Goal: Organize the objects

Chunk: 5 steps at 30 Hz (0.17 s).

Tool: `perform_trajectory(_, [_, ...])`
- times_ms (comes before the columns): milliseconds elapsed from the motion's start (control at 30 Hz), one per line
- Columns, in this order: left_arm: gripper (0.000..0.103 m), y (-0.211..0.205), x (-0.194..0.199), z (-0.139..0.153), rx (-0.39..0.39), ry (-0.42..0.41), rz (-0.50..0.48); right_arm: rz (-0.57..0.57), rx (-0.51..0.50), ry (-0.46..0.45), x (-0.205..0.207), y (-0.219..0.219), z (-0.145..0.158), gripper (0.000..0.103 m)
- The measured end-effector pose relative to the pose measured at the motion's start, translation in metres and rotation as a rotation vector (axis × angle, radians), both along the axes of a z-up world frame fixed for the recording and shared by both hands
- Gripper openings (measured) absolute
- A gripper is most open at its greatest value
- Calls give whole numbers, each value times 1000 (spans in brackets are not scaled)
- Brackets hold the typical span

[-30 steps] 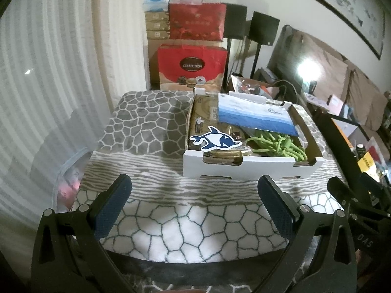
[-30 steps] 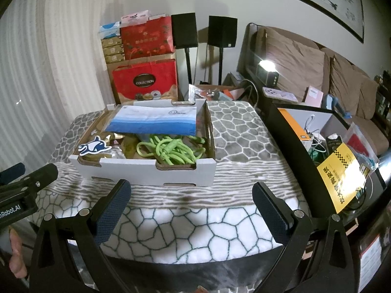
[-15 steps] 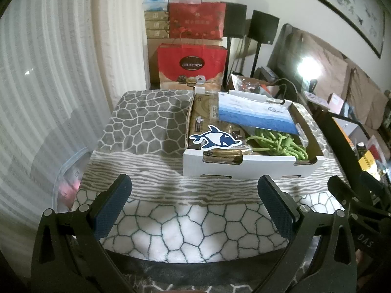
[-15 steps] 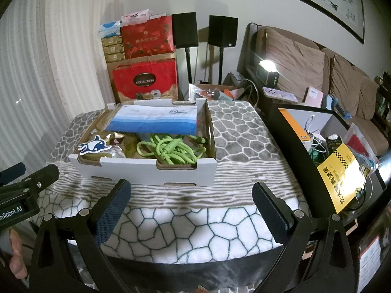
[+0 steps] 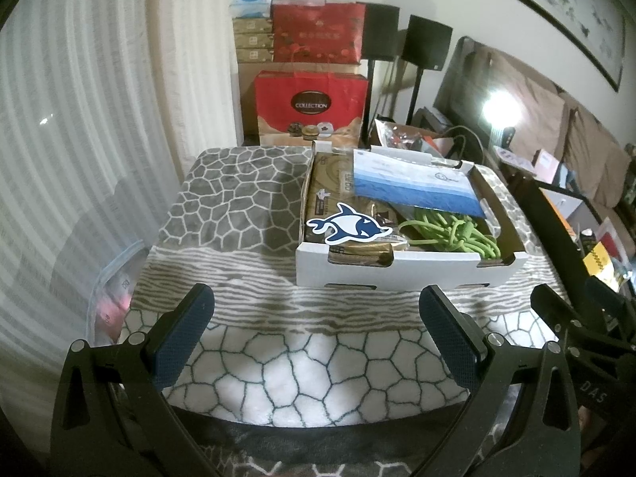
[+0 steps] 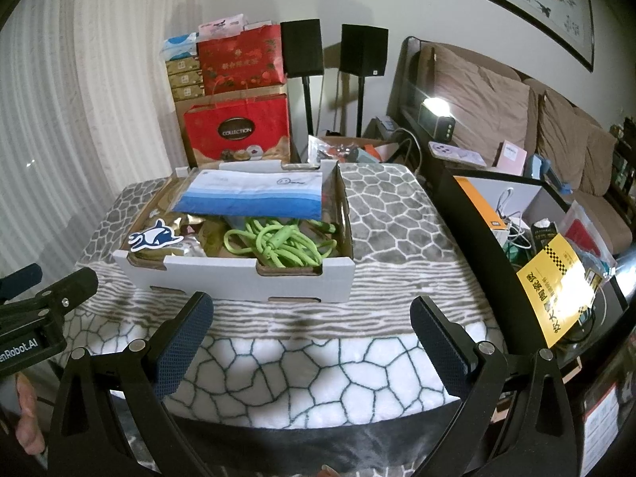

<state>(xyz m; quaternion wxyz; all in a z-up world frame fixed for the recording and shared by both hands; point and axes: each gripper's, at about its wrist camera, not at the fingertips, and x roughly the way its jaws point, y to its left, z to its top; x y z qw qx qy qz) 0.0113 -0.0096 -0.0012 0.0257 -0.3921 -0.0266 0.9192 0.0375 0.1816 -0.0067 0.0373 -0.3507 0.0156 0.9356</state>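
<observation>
Little has shifted since a second ago; both views creep slightly nearer. White cardboard tray sits on patterned blanket, holding shark sticker, green cord, blue-striped packet. Left gripper and right gripper hover spread, empty. Items gathered; sorted already or awaiting sorting, unclear.

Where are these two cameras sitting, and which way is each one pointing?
Left wrist: rides the left gripper, facing forward over the blanket-covered table to the white box, which sits right of centre; its own open jaws show, plus the other gripper at right.
Right wrist: rides the right gripper, facing the same box, sofa at right; open jaws show, the left gripper and a hand at left.
Shared: box, dolphin sticker, green cord.
</observation>
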Motion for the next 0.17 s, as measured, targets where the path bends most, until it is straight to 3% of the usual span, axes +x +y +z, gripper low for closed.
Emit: perform_trajectory(167, [103, 0, -1, 0, -5, 1, 0, 1, 2, -2, 0, 0, 0, 101])
